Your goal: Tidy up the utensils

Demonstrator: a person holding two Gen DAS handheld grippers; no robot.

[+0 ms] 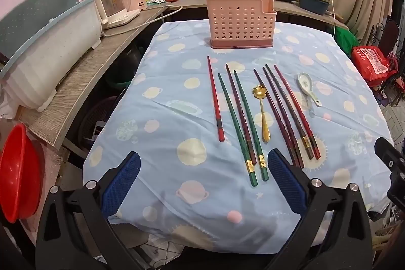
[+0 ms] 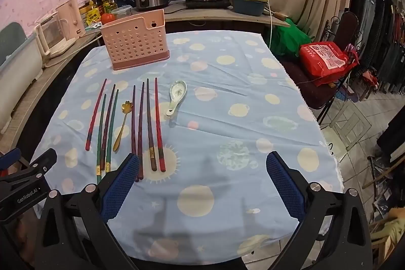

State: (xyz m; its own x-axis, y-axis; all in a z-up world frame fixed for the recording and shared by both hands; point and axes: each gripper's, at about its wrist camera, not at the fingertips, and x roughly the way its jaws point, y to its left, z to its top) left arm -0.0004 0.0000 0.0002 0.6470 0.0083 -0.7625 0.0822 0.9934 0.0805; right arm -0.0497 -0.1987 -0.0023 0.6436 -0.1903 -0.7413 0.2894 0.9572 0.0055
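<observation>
Both claws (image 1: pixel 203 184) (image 2: pixel 202 184) gape wide, empty.

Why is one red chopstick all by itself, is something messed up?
Nothing is broken or spilled. The red chopstick just lies apart at the left end of the row, reaching farther toward the pink holder than the others. The holder stands upright, and both spoons lie flat.

"genrobot.ai" is printed in white on the black body of the left gripper (image 2: pixel 24 172).
</observation>
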